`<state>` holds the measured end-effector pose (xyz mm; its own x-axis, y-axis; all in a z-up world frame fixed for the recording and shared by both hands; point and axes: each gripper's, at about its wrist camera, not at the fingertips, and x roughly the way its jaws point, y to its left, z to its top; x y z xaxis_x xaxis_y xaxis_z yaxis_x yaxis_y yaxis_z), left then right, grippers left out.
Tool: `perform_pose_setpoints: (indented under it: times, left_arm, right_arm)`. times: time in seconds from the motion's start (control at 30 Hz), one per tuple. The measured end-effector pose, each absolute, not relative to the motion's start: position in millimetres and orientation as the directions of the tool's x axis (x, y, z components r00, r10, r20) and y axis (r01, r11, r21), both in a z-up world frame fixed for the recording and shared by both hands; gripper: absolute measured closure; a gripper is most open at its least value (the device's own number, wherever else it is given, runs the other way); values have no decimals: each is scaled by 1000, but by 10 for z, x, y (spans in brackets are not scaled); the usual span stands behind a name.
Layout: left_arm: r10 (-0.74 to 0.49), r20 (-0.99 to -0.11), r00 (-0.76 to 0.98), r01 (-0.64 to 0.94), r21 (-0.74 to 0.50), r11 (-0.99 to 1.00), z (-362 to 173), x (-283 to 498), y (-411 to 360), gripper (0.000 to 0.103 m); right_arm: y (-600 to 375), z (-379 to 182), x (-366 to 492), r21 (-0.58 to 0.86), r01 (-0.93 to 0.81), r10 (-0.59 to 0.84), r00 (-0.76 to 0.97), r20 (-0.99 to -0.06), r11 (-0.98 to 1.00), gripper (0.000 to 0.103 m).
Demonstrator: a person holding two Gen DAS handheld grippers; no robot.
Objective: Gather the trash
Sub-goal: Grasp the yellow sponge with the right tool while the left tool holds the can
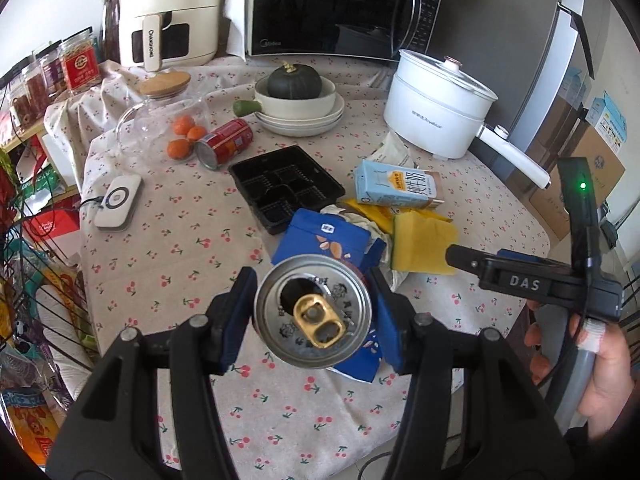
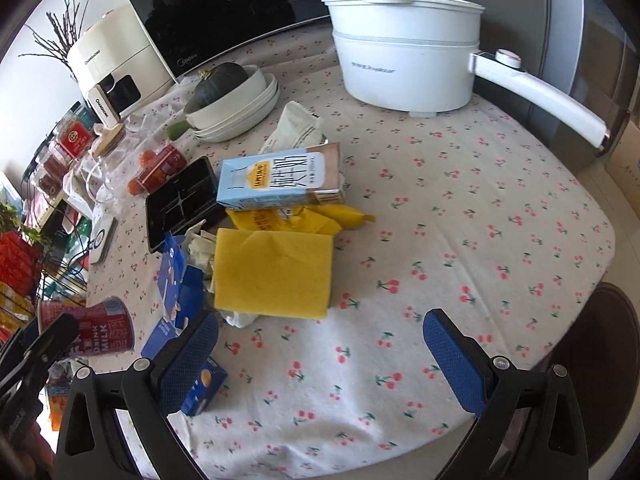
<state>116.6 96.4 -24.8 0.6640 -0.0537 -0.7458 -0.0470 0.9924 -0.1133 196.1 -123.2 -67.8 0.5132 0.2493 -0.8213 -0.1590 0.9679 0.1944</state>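
Note:
My left gripper [image 1: 312, 312] is shut on an opened drink can [image 1: 313, 311], held above the table with its gold pull tab facing the camera; the same red-and-pink can [image 2: 90, 332] shows at the left of the right wrist view. My right gripper [image 2: 324, 350] is open and empty above the cherry-print tablecloth [image 2: 460, 208], just short of a yellow sponge [image 2: 274, 270]. It also shows in the left wrist view [image 1: 454, 254]. The trash pile holds a torn blue box [image 1: 320, 240], a light-blue milk carton [image 2: 280, 180], yellow wrappers [image 2: 296, 218], a black plastic tray [image 1: 286, 186] and a red can [image 1: 224, 144] on its side.
A white electric pot [image 2: 404, 52] with a long handle stands at the back right. Stacked bowls holding a dark squash [image 1: 296, 92], a microwave [image 1: 340, 8], an air fryer [image 1: 172, 12], a glass jar [image 1: 164, 116], tangerines [image 1: 184, 136] and a white device [image 1: 118, 202] fill the back and left.

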Motion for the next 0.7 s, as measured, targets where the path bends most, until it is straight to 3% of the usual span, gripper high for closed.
perform_pose_setpoints:
  times: [0.33,0.47,0.5,0.53,0.7]
  left_arm:
    - [-58,-760,648,-80,-144,986,-339,1142,1171,46]
    - [-66,-763,643,-84,-156,984,-359,1143,1187,46]
    - [-69,-763,643,-85,-160,984,-359,1140,1186,46]
    - [-74,-763,643,-84,-166,983,-356,1142,1181,46]
    - [-100,-753,650,-68,-190,979,-313,1124,1092,46]
  right_arm:
    - [-858,-1003,2257,122,-119,167,549,-819,985,0]
    - [-907,-1124,2329,163,-99,191,536,-822,982,0]
    - [-919,-1135,2326,177,-96,201,535,-821,980,3]
    - [-932,-1137,2320,191,-95,212,530,-821,977,15]
    - [-997,-974,2203,193,-116,225,541,-810,974,16]
